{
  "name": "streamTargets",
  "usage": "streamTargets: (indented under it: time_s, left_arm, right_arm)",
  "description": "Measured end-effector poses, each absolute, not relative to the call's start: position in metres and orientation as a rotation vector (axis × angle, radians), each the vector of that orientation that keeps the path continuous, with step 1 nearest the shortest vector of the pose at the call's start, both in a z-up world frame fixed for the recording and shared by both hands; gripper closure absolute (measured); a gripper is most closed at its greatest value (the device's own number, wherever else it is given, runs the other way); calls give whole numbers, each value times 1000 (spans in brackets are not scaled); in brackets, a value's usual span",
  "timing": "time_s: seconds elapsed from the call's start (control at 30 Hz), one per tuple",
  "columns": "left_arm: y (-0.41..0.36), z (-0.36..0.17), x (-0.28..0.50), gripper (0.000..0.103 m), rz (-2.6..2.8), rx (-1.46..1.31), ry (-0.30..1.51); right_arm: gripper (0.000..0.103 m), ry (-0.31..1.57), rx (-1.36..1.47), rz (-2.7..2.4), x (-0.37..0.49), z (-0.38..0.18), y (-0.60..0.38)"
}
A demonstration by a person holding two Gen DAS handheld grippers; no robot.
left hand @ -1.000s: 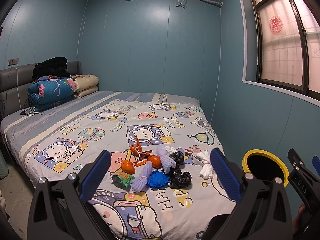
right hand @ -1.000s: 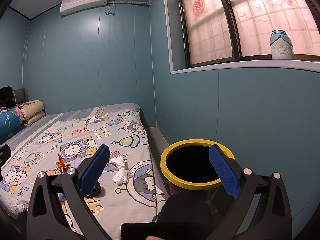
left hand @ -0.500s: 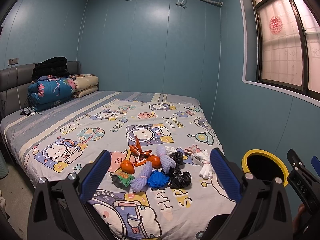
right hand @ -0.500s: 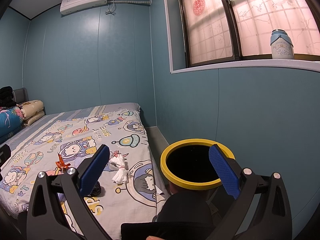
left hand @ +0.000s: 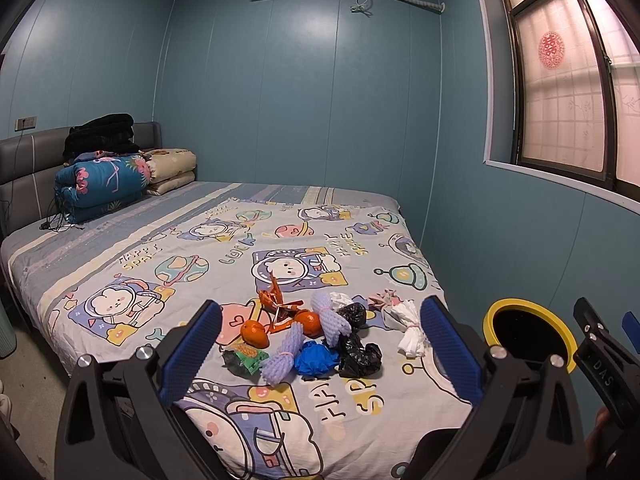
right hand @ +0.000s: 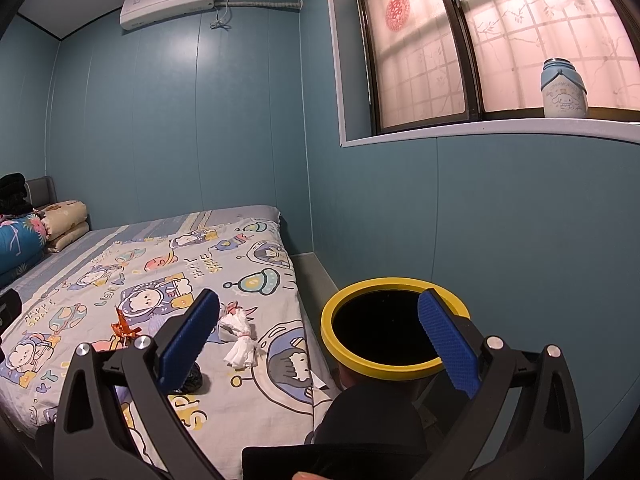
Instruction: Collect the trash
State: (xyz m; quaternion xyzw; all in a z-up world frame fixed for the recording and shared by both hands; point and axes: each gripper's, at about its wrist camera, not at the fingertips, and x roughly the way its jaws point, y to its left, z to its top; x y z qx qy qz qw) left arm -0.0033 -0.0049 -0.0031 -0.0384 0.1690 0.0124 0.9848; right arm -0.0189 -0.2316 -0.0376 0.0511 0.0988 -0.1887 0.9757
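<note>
A heap of trash lies near the foot of the bed: two oranges [left hand: 253, 333], an orange wrapper [left hand: 277, 303], purple foam nets [left hand: 330, 317], a blue wad [left hand: 315, 362], black bags [left hand: 358, 354], a green packet [left hand: 245, 360] and white tissue [left hand: 408, 325]. My left gripper [left hand: 320, 354] hangs open above the bed's near edge, short of the heap. To the right of the bed stands a black bin with a yellow rim [right hand: 352, 358]. My right gripper [right hand: 318, 344] is open and empty, with the bin's mouth behind its right finger. White tissue [right hand: 239, 340] lies beyond its left finger.
The bed [left hand: 120, 240] with a cartoon space sheet fills the room's left. Folded quilts [left hand: 102, 184] and dark clothes are stacked at the headboard. A blue wall runs close along the right, with a window and a bottle [right hand: 563, 89] on its sill.
</note>
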Motion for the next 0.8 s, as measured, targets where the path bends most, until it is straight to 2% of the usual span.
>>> streamTargets:
  time_s: [0.43,0.8]
  left_arm:
    - [1,-12,19,7,49,-71,366]
    - [48,-55,78,7,18,-104,525]
  right_arm:
    - [8,243,98,-348,5,-44,-236]
    - [8,307,34,-198,57,-61,-231]
